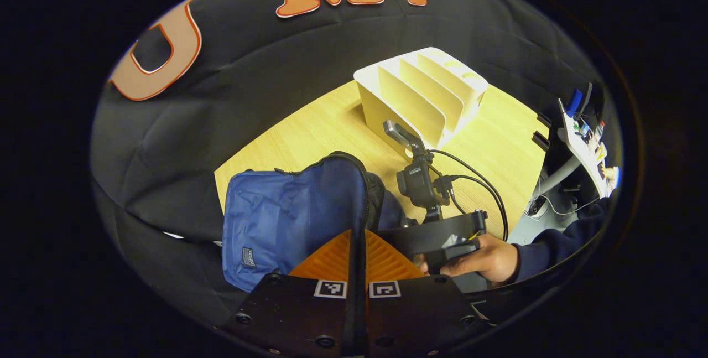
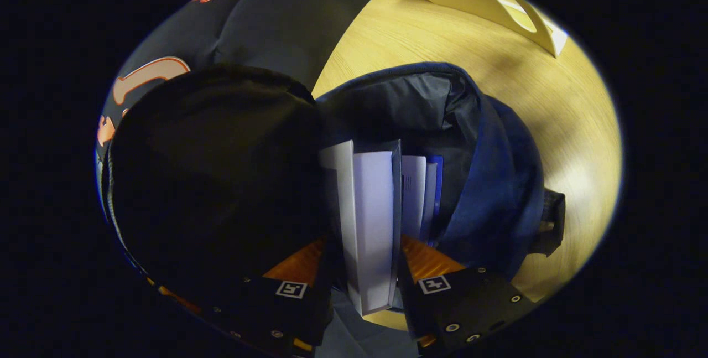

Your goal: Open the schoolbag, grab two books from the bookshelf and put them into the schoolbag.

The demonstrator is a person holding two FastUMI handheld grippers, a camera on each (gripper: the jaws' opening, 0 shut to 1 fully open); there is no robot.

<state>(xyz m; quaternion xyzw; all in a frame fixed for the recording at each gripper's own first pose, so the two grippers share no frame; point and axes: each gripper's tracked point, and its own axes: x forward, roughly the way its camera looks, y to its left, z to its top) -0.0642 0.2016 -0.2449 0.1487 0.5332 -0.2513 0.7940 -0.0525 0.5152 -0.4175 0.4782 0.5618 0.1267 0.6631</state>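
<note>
1. My right gripper point(image 2: 362, 269) has its fingers clenched on a white book point(image 2: 368, 225), low centre of the right gripper view, inside the open blue schoolbag point(image 2: 498, 192).
2. My left gripper point(image 1: 357, 258) has its fingers pressed together on nothing.
3. The empty bookshelf point(image 1: 423, 92) stands on the surface point(image 1: 310, 131), upper right of the left gripper view.

Wooden table point(image 1: 310, 131), light-grained. Grey stand point(image 1: 556, 178) and clutter of small items point(image 1: 586, 131) seen beyond the table's far edge.
</note>
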